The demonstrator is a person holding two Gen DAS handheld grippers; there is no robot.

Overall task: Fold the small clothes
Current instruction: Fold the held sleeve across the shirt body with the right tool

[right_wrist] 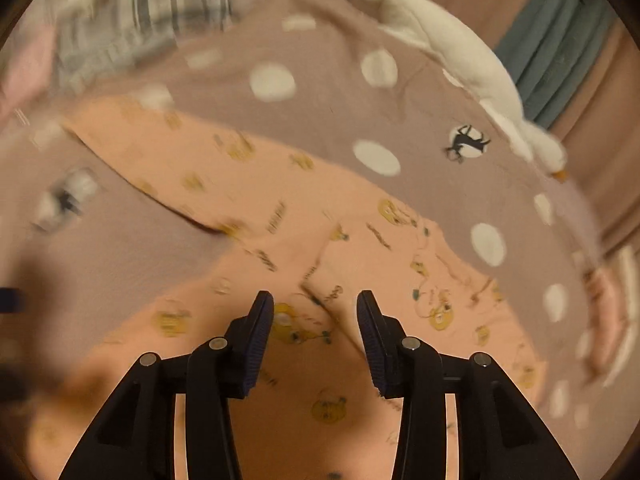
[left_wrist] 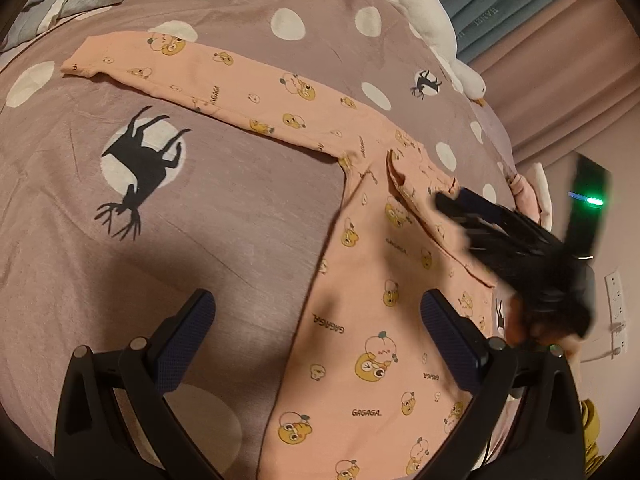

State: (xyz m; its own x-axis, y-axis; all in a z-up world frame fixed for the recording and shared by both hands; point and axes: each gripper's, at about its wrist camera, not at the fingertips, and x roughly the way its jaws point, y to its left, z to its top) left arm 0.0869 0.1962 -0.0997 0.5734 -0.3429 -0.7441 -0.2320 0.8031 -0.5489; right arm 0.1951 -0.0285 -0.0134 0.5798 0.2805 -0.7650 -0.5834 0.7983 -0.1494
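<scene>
A small peach long-sleeved top (left_wrist: 380, 280) with yellow cartoon prints lies flat on the bed; it also shows in the right wrist view (right_wrist: 304, 248). One sleeve (left_wrist: 192, 76) stretches out to the far left. The other sleeve (left_wrist: 420, 184) is folded across the chest. My left gripper (left_wrist: 318, 320) is open and empty above the top's left side edge. My right gripper (right_wrist: 316, 312) is open and empty just above the chest of the top. In the left wrist view the right gripper (left_wrist: 448, 200) appears blurred at the folded sleeve.
The bed cover (left_wrist: 200, 240) is mauve with white dots and black deer prints. A white goose plush (right_wrist: 460, 60) lies at the far edge. A grey striped cloth pile (right_wrist: 140, 4) sits at the far left. Curtains (left_wrist: 540, 20) hang beyond the bed.
</scene>
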